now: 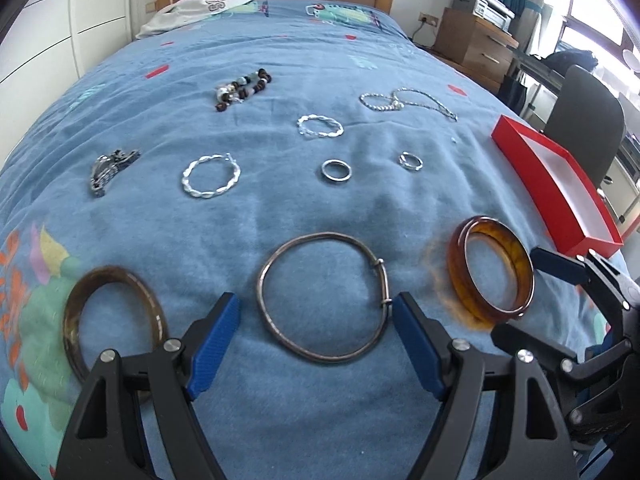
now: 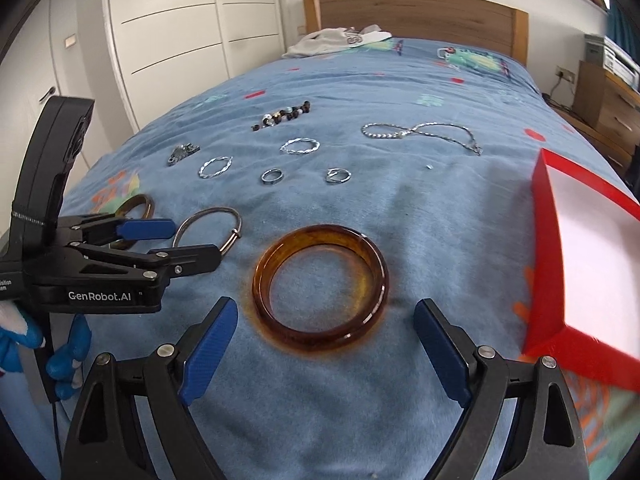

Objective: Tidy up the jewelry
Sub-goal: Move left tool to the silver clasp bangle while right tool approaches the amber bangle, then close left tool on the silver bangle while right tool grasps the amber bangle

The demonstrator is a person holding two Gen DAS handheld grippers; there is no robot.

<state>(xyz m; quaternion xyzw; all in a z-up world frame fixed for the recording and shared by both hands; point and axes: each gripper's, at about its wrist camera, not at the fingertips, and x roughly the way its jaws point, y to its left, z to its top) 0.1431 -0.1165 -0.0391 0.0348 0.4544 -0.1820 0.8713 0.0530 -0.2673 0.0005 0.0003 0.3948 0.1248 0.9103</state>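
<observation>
Jewelry lies spread on a blue bedspread. My left gripper [image 1: 316, 308] is open around the near part of a thin metal bangle [image 1: 280, 334]. It shows in the right wrist view [image 2: 194, 242] too. My right gripper [image 2: 324, 320] is open, its jaws either side of an amber bangle [image 2: 320, 336], also in the left wrist view [image 1: 460, 292]. A brown bangle [image 1: 76, 300] lies left. Farther off are two twisted silver bracelets [image 1: 210, 178] [image 1: 320, 126], two rings [image 1: 336, 170] [image 1: 411, 160], a silver chain [image 1: 404, 100], a bead bracelet [image 1: 244, 88] and a metal clasp piece [image 1: 110, 168].
An open red box [image 2: 548, 264] with a white inside sits at the right edge of the bed, seen also in the left wrist view [image 1: 532, 176]. White clothing [image 1: 188, 12] lies by the wooden headboard. A wardrobe stands left, a dresser and chair right.
</observation>
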